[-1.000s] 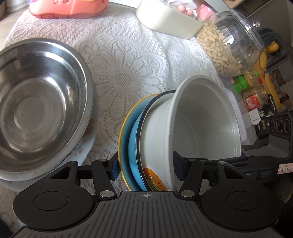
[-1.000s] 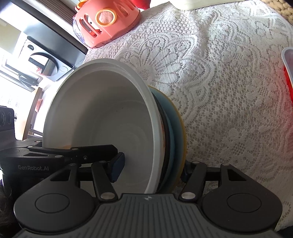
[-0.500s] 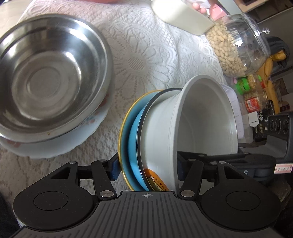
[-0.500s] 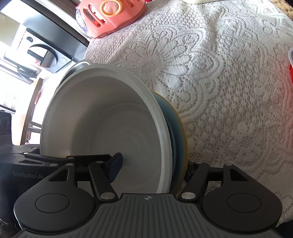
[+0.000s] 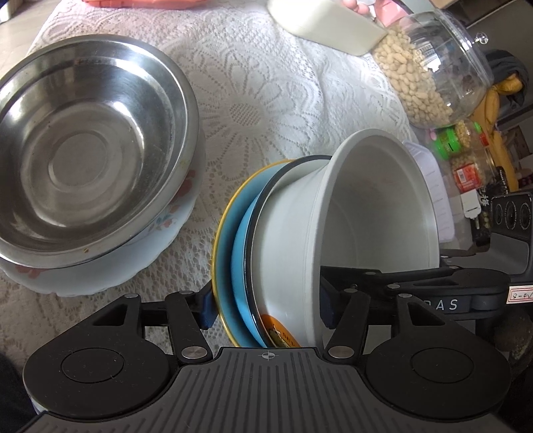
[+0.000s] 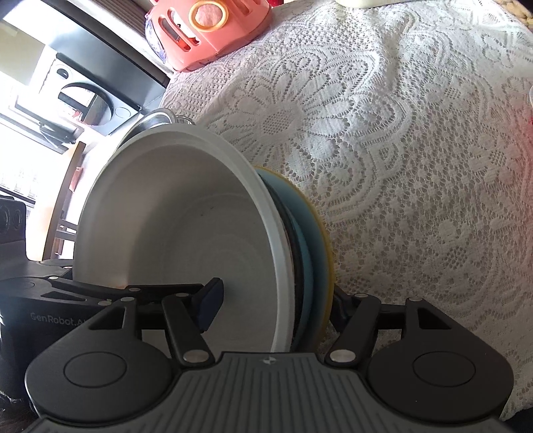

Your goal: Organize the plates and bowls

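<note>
Both grippers clamp one stack from opposite sides: a white bowl [image 5: 376,213] nested on a dark-rimmed blue dish [image 5: 241,266] and a yellow-rimmed blue plate [image 5: 223,253]. My left gripper [image 5: 266,304] is shut on the stack's near edge. My right gripper [image 6: 276,299] is shut on it too, with the white bowl [image 6: 186,226] and blue plate [image 6: 316,239] between its fingers. The stack is held tilted on its side above the lace tablecloth [image 5: 266,100]. A steel bowl [image 5: 86,143] sits in a floral white bowl [image 5: 160,239] at the left.
A jar of peanuts [image 5: 429,70] and small jars stand at the far right. A cream container [image 5: 326,20] is at the top. A pink plastic basket [image 6: 206,30] sits at the table's far edge, and dark appliances stand beyond it.
Both grippers have carried the stack together toward the steel bowl, which now sits closer and lower in the left wrist view. The grip on the stack is unchanged.
</note>
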Demonstrator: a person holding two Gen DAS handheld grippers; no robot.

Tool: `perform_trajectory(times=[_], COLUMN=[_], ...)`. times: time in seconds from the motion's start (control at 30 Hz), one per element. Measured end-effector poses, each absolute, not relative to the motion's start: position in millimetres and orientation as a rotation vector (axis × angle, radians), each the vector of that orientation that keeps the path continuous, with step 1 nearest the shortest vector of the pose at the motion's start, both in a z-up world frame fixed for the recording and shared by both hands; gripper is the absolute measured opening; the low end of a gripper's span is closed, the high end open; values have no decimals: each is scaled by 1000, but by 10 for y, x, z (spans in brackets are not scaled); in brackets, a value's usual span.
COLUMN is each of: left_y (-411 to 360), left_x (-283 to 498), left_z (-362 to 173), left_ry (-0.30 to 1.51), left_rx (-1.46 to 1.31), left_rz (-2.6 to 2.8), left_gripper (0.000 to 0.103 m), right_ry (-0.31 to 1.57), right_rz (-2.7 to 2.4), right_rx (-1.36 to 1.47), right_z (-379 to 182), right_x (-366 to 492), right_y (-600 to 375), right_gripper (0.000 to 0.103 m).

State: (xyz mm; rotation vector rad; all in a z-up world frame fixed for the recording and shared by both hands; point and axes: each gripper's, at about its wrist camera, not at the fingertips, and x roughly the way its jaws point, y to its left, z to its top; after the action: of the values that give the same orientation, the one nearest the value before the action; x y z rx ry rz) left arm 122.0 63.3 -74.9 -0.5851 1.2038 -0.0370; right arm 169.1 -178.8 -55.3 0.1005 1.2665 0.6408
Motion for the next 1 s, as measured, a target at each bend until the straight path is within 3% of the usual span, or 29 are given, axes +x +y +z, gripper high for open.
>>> perform_trajectory(times=[1.0], left_y=[407], left_x=[1144], left_z=[-754], left_ry=[1231], left_rx=[-610], left_rz=[-61], left_gripper=[61], right_ry=[1284], right_rz=[606], right_rx=[104], right_z=[-530], right_x=[1459], right_y=[-1990], right_gripper=[61])
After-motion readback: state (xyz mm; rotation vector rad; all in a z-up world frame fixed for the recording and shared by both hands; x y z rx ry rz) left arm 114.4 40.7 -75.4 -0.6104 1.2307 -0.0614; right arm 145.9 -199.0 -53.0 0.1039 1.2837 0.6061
